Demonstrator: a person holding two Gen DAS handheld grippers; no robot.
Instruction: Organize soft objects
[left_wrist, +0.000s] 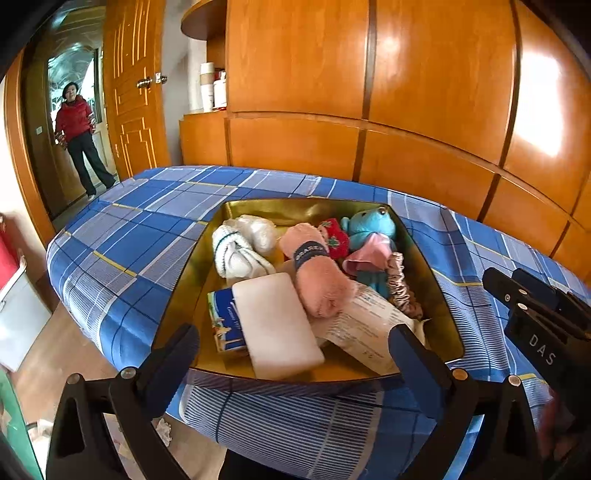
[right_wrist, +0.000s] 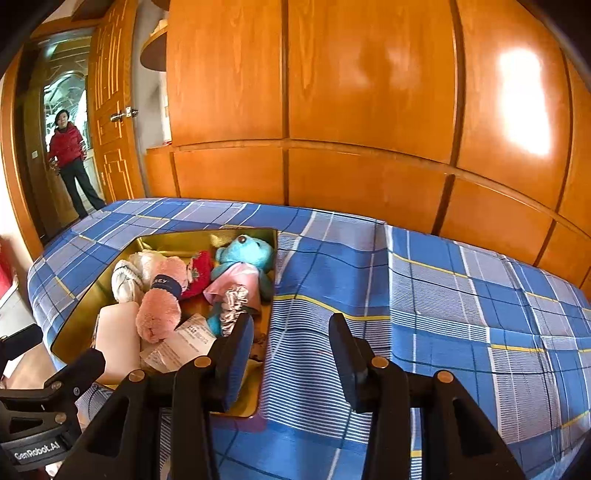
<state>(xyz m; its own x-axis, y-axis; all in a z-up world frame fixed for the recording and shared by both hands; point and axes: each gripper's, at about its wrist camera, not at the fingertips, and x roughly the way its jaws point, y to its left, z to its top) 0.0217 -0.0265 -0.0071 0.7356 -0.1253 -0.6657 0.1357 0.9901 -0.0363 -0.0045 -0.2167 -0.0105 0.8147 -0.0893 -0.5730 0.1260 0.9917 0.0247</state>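
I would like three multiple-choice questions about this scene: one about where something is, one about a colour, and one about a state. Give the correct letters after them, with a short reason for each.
1. Where does the gold tray stand?
A. on the floor
B. on the blue checked bed cover
C. on a wooden shelf

2. What colour is the teddy bear in the tray?
A. light blue
B. brown
C. yellow

3. In what state is the left gripper?
A. shut on the pink rolled towel
B. shut with nothing in it
C. open, holding nothing

Answers:
1. B, the checked cloth lies around the tray on all sides.
2. A, its head is light blue, above a pink dress.
3. C, its jaws stand far apart over the tray's near edge, and the pink rolled towel lies untouched in the tray.
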